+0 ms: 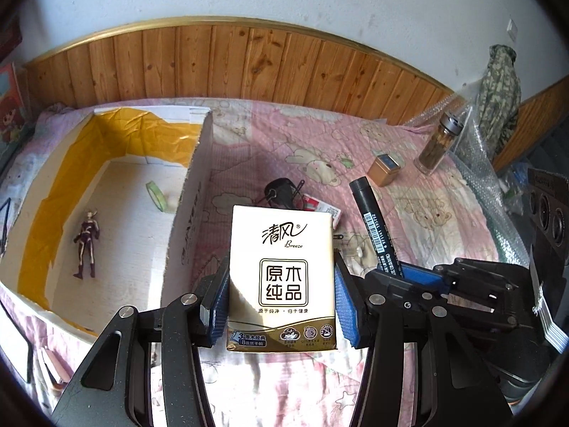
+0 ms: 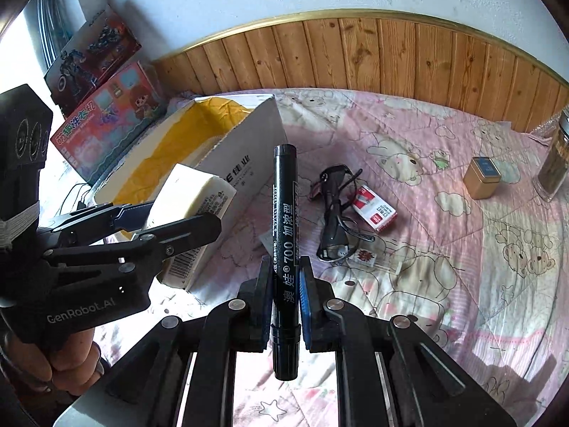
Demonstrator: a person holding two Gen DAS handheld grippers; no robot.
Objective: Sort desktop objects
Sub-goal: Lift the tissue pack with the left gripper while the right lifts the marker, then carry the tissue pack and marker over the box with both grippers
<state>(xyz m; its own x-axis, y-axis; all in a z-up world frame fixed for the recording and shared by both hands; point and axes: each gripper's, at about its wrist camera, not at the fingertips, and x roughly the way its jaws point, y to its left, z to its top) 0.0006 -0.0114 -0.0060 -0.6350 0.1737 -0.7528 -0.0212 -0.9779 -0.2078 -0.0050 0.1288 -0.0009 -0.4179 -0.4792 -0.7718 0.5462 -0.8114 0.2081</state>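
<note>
My left gripper (image 1: 281,265) is shut on a cream and gold tissue pack (image 1: 281,227), held above the pink bedspread just right of the open cardboard box (image 1: 192,192). In the right wrist view, that gripper (image 2: 185,213) and the tissue pack (image 2: 192,188) hang beside the box (image 2: 249,163). My right gripper (image 2: 285,263) is shut on a black marker (image 2: 284,206) that points away from me, raised over the bedspread. In the left wrist view, the marker (image 1: 371,220) sticks up from the right gripper (image 1: 402,270). A toy figure (image 1: 86,245) and a green tape roll (image 1: 156,195) lie in the box.
Black glasses (image 2: 334,213), a red and white small box (image 2: 375,211), a gold tin (image 2: 483,178) and a glass bottle (image 2: 554,163) rest on the pink bedspread (image 2: 444,284). Toy boxes (image 2: 106,124) stand behind the cardboard box. Bubble wrap (image 1: 476,156) lies at the right.
</note>
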